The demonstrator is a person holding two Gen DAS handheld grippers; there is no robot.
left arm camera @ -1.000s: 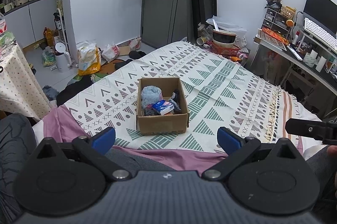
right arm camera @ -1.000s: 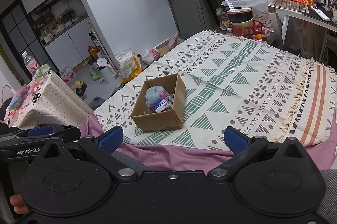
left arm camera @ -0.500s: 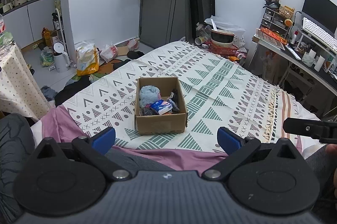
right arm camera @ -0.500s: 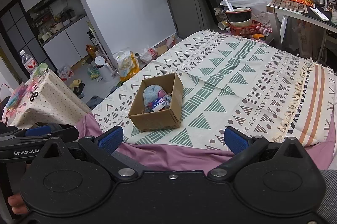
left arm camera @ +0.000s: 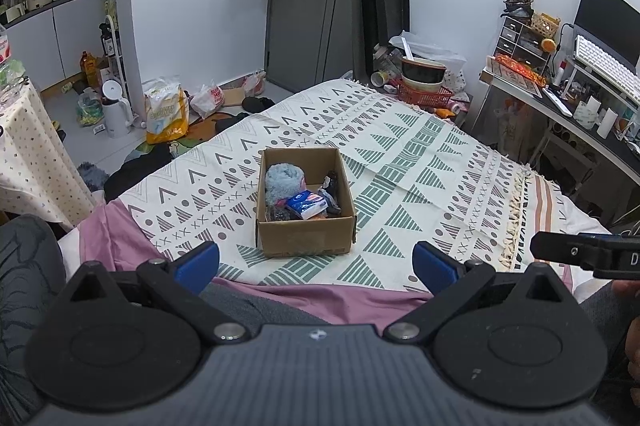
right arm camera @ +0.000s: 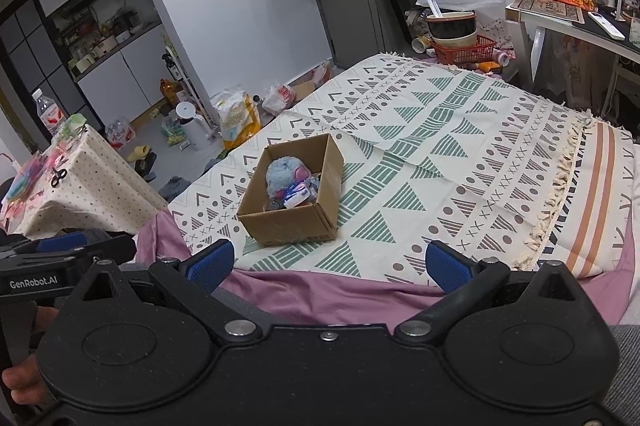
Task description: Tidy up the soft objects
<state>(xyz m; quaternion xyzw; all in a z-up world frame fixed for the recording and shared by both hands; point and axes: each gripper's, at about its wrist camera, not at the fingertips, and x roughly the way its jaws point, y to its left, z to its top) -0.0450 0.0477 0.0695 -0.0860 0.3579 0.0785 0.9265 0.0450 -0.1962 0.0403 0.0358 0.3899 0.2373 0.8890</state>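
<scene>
Cardboard box sits on the patterned blanket that covers the bed, near the front edge, open top, upright. Inside: fluffy blue soft toy at the back-left, blue & white tissue pack in the middle leaning on it, dark crumpled bits along the right wall. Other stuff under them is too jumbled to make out. Pink sheet shows below the blanket's front edge.

Left gripper hangs low in front of the box, well short of it, blue pads wide apart w/ nothing between them. Right gripper same deal: blue pads spread wide, nothing held, pointing at the box from slightly to the right. Right-wrist view also catches the left gripper's body at far left, w/ a bit of a hand under it. Left-wrist view shows part of the right gripper at the far right edge.

Around the bed: small table w/ dotted cloth on the left, white kettle & a yellow bag on the floor, red basket w/ bowls past the far end of the bed, desk w/ keyboard at right.
</scene>
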